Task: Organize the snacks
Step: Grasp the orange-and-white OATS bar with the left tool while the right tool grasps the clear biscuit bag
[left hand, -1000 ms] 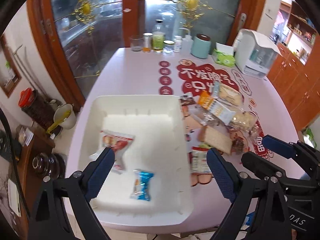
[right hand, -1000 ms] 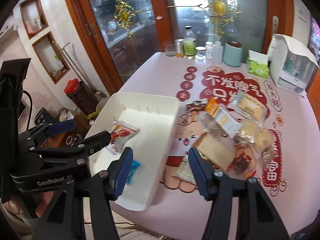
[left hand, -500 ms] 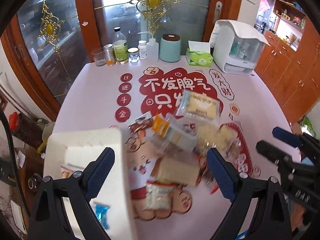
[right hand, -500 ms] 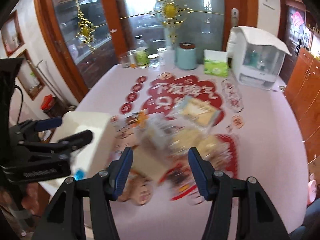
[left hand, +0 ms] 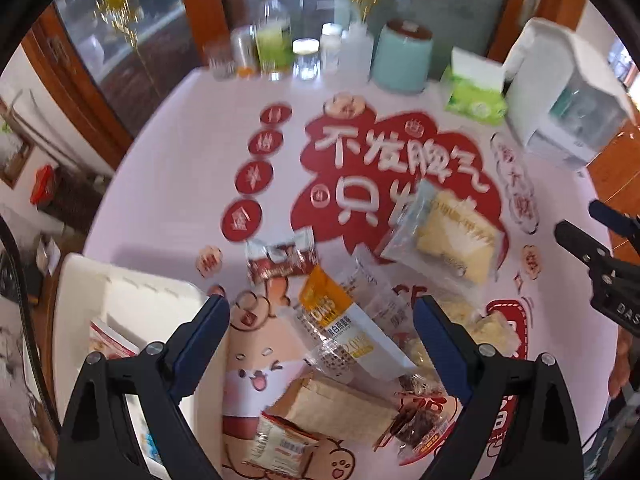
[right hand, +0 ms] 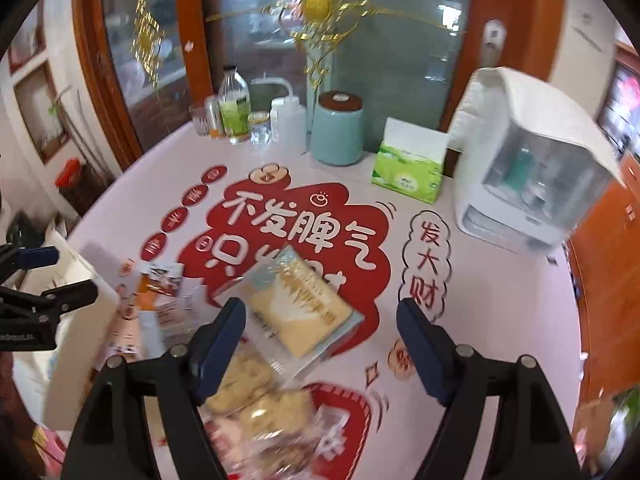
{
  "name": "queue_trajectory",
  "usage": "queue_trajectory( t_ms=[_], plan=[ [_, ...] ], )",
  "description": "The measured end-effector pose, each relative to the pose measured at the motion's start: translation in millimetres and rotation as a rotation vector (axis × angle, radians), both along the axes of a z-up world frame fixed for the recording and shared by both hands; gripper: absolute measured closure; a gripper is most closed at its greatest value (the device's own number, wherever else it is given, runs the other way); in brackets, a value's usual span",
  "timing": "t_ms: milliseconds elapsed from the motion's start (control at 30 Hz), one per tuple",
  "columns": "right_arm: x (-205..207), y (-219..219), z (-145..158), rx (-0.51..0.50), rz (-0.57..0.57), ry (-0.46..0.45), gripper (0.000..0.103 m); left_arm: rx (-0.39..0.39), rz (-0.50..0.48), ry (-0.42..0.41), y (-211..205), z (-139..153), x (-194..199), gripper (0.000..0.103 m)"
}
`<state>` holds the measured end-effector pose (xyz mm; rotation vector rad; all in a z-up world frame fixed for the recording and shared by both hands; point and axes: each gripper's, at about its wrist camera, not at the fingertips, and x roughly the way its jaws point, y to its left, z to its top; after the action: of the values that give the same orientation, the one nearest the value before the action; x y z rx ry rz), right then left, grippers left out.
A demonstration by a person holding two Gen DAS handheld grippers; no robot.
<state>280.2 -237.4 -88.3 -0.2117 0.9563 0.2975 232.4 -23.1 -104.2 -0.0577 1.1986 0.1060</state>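
Right gripper (right hand: 320,328) jaws, just widened, stand apart and empty above a clear-wrapped yellow cake packet (right hand: 298,312); left gripper (left hand: 322,320) jaws gape over an orange-and-white snack sachet (left hand: 340,320) — white plastic tray (left hand: 132,304) beside, on the pink desk (left hand: 180,160).

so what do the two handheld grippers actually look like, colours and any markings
Both match: the left gripper and right gripper have matte black triangular frames with silver screws at the joints and dark blue pads lining the fingers. Seen from the other camera, the right gripper's body carries white lettering, partly cut off, and the left one's is too blurred to read. No cables or sleeves clearly show.
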Motion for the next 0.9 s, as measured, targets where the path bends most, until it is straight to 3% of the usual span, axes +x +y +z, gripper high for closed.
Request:
queue_trajectory(
  t_ms=[133,333,567,767,900],
  plan=[
    [27.1,5.8,-41.5,0.0,0.071,0.093,0.017,0.013,0.042,0.081,0.4,-35.8,5.9,0.013],
    [40.8,22.6,-84.8,-0.004,0.201,0.121,0.001,-0.009,0.083,0.172,0.2,-71.2,8.6,0.022],
    [50.5,44.8,-118.3,-0.097,0.311,0.109,0.0,-0.011,0.089,0.205,-6.7,-85.8,11.6,0.022],
    [53.2,57.9,-147.8,-0.145,0.353,0.16,0.0,-0.023,0.073,0.235,-11.0,-96.4,8.9,0.023],
    [54.0,63.8,-152.7,-0.156,0.343,0.158,0.0,-0.056,0.06,0.26,-10.4,-104.3,7.6,0.045]
  ],
)
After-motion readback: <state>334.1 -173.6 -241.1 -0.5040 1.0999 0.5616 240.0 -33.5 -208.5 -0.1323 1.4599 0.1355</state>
